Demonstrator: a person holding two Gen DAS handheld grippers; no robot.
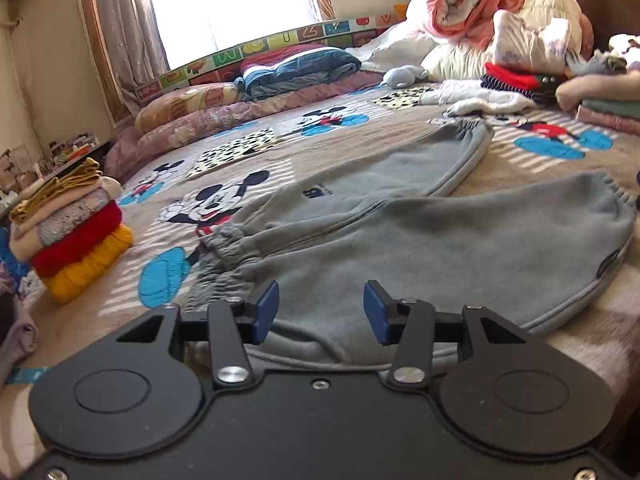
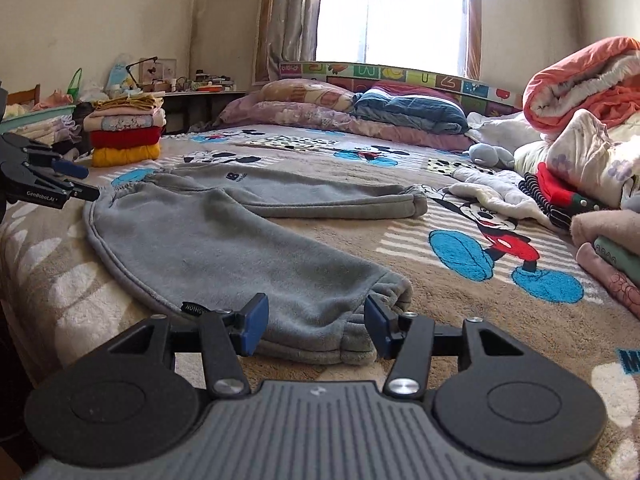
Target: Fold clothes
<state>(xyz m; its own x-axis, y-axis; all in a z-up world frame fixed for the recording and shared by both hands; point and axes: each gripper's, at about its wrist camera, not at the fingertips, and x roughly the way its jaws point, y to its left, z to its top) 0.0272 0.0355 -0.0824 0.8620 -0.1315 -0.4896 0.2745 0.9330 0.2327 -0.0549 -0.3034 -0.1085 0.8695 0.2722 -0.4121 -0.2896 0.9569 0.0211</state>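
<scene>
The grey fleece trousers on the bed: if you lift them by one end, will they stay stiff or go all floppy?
Probably floppy: the grey fleece trousers lie limp and wrinkled on the cartoon-mouse blanket. Likely not slippery, since the fabric looks fuzzy. They shouldn't roll.

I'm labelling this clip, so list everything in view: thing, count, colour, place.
sweatpants: one, grey, spread flat on the bed, legs apart
bedspread: one, tan with cartoon mice, covering the bed
folded stack: one pile, mustard, pink, red, yellow, far side of the bed
pillows: several, pink and blue, under the window
rolled quilt: one, coral, heaped at the bed's end
unfolded clothes: a heap, white, red, striped, below the quilt
left claw: open, above the waistband end
right claw: open, astride a leg cuff
</scene>
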